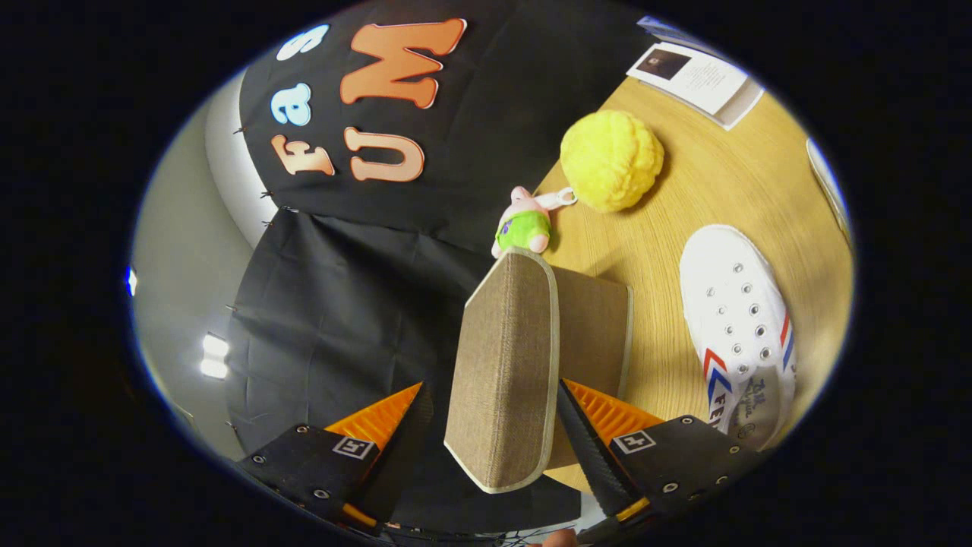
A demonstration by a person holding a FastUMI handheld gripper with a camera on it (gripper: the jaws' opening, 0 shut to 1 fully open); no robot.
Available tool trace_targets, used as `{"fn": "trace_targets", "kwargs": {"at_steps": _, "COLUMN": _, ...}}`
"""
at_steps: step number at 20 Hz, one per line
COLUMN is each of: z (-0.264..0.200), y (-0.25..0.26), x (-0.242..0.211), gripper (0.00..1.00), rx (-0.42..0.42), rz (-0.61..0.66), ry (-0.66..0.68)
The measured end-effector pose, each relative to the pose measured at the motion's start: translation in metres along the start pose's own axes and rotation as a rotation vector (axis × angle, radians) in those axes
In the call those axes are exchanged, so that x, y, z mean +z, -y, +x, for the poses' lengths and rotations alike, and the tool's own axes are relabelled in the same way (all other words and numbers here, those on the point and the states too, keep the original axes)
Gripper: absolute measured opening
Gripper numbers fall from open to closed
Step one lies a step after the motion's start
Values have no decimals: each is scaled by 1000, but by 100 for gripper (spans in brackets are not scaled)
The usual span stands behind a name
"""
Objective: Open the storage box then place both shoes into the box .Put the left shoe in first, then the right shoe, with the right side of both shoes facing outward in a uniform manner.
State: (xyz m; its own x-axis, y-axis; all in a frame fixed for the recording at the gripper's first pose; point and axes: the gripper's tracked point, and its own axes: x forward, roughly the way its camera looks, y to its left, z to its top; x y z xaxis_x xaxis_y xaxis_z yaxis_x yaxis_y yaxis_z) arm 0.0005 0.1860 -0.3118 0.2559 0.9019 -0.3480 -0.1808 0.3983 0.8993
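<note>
The storage box (600, 334), covered in brown fabric, stands on the wooden table (714, 190). Its lid (505, 372), brown with a pale trim, is raised on edge and reaches back between my fingers. The gripper (492, 410) is spread wide around the lid. One finger (581, 437) lies against the lid's edge on the box side. The other finger (406, 425) stands a small gap away from it. A white canvas shoe (740, 327) with red and blue stripes lies on the table beyond the box, apart from it, its opening toward me.
A yellow fluffy ball (611, 159) and a small pink and green plush keychain (524, 224) lie on the table past the box. A white booklet (695, 80) sits at the table's far side. Black cloth hangs behind the table edge.
</note>
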Motion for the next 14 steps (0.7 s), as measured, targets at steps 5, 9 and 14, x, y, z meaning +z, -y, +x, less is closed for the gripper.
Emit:
{"fn": "trace_targets", "kwargs": {"at_steps": 5, "z": 19, "y": 10, "x": -18, "gripper": 98, "rx": 73, "rz": 105, "ry": -90}}
{"fn": "trace_targets", "kwargs": {"at_steps": 9, "z": 25, "y": -4, "x": -30, "gripper": 97, "rx": 176, "rz": 153, "ry": -128}}
{"fn": "trace_targets", "kwargs": {"at_steps": 14, "z": 37, "y": -3, "x": -33, "gripper": 97, "rx": 203, "rz": 222, "ry": -142}}
